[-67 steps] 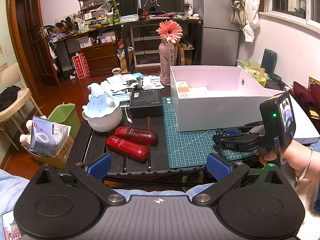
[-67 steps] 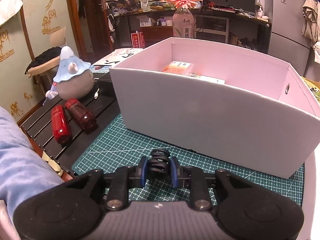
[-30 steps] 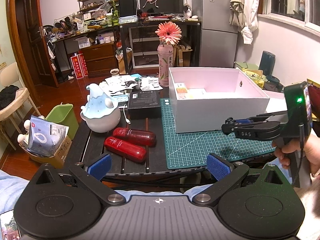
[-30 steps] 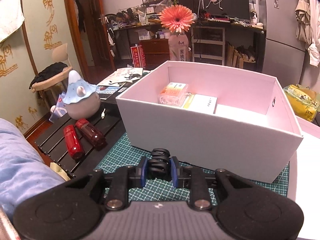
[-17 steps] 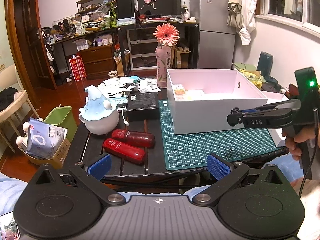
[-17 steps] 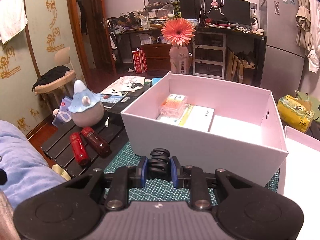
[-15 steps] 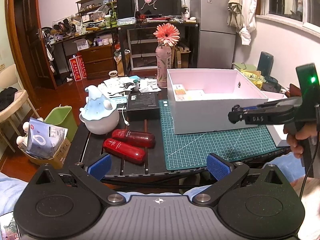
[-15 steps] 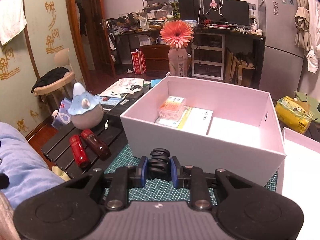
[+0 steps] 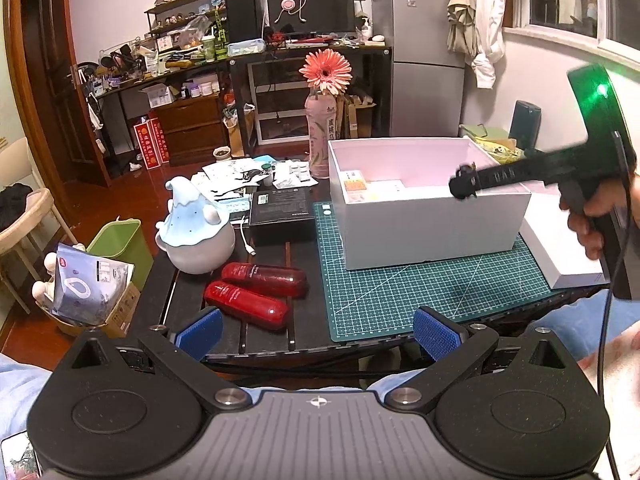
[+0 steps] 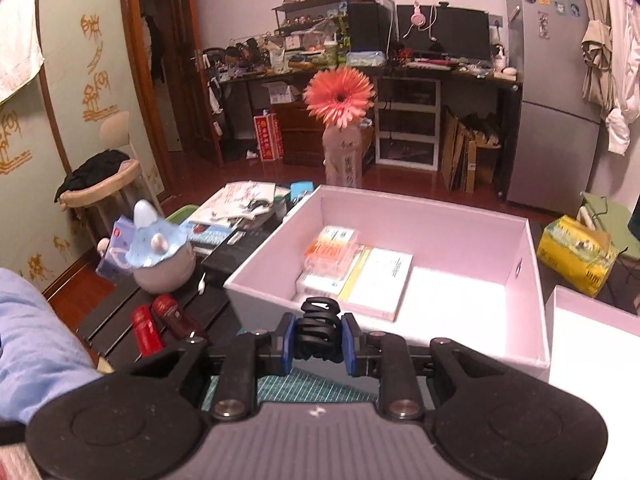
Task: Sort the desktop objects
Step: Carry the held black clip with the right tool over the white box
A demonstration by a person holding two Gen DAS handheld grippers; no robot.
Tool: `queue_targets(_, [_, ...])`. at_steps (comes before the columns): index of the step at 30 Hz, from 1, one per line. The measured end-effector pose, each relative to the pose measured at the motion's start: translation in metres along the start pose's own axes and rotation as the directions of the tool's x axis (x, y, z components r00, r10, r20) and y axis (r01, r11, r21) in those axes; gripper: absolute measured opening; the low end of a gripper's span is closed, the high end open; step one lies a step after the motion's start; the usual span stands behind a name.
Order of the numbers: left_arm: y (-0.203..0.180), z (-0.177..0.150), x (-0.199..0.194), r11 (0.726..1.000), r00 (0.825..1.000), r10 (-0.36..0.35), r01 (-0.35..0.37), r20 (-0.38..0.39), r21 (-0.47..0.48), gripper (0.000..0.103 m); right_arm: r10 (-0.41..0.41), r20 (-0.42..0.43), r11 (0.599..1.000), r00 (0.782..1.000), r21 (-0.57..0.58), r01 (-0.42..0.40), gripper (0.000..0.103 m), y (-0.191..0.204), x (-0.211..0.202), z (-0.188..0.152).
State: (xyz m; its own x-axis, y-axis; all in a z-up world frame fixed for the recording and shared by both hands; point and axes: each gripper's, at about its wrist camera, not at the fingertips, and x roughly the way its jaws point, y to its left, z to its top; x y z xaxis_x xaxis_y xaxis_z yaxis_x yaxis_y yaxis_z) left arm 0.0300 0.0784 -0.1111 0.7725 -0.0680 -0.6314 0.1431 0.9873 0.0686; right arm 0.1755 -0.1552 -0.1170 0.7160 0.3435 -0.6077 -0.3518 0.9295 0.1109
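A black coiled spring (image 10: 319, 330) is clamped between the blue pads of the right gripper (image 10: 319, 344), whose jaws are drawn in narrowly around it; in the left wrist view this gripper (image 9: 464, 188) is seen held in a hand (image 9: 592, 216) above the front wall of the white box (image 9: 432, 232), with the spring at its tip. The box is open at the top and stands on a green cutting mat (image 9: 420, 292) on the bench (image 9: 264, 256). Inside the box, toward its left end, an orange-labelled packet (image 10: 330, 248) and a flat white carton (image 10: 380, 284) are seen lying side by side, the rest of the floor being bare. The left gripper (image 9: 316, 330) is held low over the near edge of the bench with its jaws spread wide and nothing between its blue pads (image 9: 200, 330). Just ahead of it two red cylindrical bottles (image 9: 256, 294) are laid side by side on the dark slats, touching each other. Behind them a blue-and-white figurine (image 9: 196, 232) is stood, and a black box (image 9: 282, 216) is placed beside it, left of the mat. A pink flower in a bottle (image 9: 324, 132) is set behind the white box. A white lid (image 9: 564, 248) is lying to the right of the mat.
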Motion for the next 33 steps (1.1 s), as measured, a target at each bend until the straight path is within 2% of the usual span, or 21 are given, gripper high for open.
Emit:
queue_targets(6, [0.000,0.000,0.001,1.000,1.000,-0.011,0.011,0.000,-0.001,0.103,-0.026,0.012,1.000,1.000,0.015,0.026,0.022,-0.011,0.006,0.022])
queue_targets(10, [0.000,0.001,0.001,1.000,1.000,-0.018,0.018,0.000,-0.001,0.103,-0.065,-0.010,0.997,0.998,0.032,0.066,0.022,-0.020,0.021,0.033])
queue_targets(14, [0.001,0.001,0.002,1.000,1.000,-0.029,0.029,-0.001,-0.004,0.103,-0.068,-0.036,0.995,0.997,0.076,0.070,0.022,-0.033,0.039,0.039])
queue_targets(20, [0.004,0.001,0.004,0.998,0.999,-0.051,0.051,-0.009,-0.022,0.103,-0.068,-0.020,0.995,0.997,0.069,0.069,0.022,-0.042,0.065,0.050])
queue_targets(29, [0.004,0.002,0.006,0.998,0.998,-0.054,0.054,-0.018,-0.024,0.103,-0.095,-0.106,0.992,0.990,0.069,0.102,0.022,-0.049,0.125,0.070])
queue_targets(33, [0.005,0.003,0.008,0.998,0.998,-0.061,0.060,-0.024,-0.029,0.103,-0.082,-0.150,0.991,0.985,0.091,0.097,0.022,-0.050,0.151,0.078])
